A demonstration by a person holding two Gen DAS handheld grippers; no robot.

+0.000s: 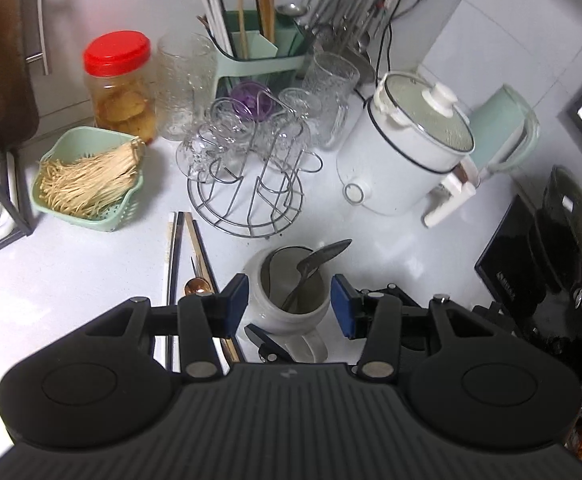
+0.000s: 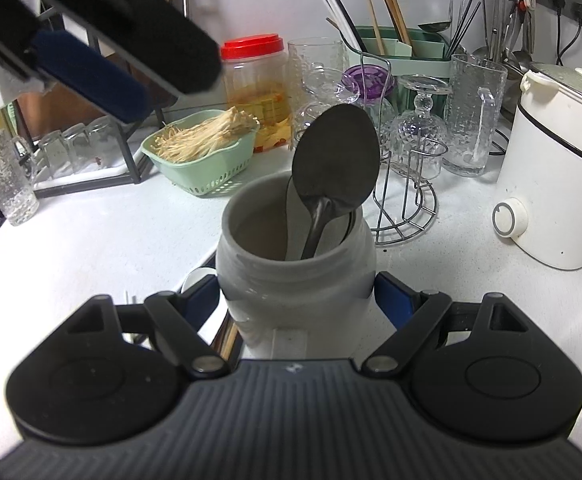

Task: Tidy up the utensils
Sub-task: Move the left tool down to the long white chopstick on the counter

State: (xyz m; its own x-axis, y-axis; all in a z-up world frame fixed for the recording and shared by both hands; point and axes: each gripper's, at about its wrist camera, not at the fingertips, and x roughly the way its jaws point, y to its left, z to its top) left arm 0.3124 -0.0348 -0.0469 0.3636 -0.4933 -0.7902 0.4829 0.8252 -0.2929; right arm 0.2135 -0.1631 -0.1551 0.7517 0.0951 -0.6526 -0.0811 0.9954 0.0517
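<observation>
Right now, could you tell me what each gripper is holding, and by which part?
The right gripper clamps the white jar by its lower body. The left gripper is open, holding nothing.

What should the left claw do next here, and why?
Probably lower toward the utensils lying on the counter, likely the copper spoon. The left claw hangs open and empty above the white jar, which the right claw grips at its sides. One dark spoon already stands in the jar, while chopsticks and the copper spoon remain outside it.
</observation>
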